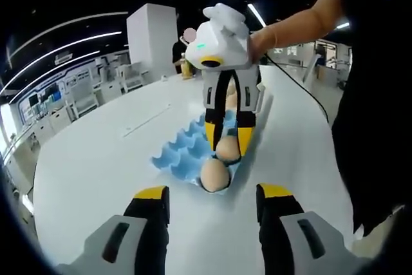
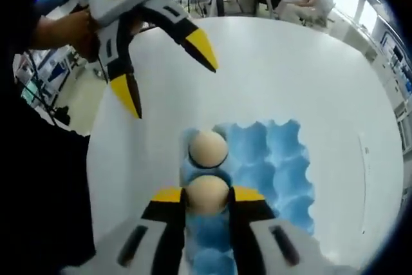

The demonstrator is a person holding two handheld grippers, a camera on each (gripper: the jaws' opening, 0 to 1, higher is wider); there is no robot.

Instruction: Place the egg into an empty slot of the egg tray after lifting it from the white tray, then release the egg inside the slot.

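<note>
In the lower middle of the right gripper view, your right tongs pinch the egg over the blue egg tray, beside a seated egg. You are placing: lower it, then open. Your left tongs are spread, empty.

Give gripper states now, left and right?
Left gripper: open, holding nothing.
Right gripper: shut on an egg over the egg tray.

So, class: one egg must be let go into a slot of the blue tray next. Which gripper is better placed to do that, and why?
The right gripper: its yellow-tipped jaws are shut on a beige egg directly over the blue moulded egg tray, beside another seated egg. The left gripper is open, empty, off the tray.
</note>
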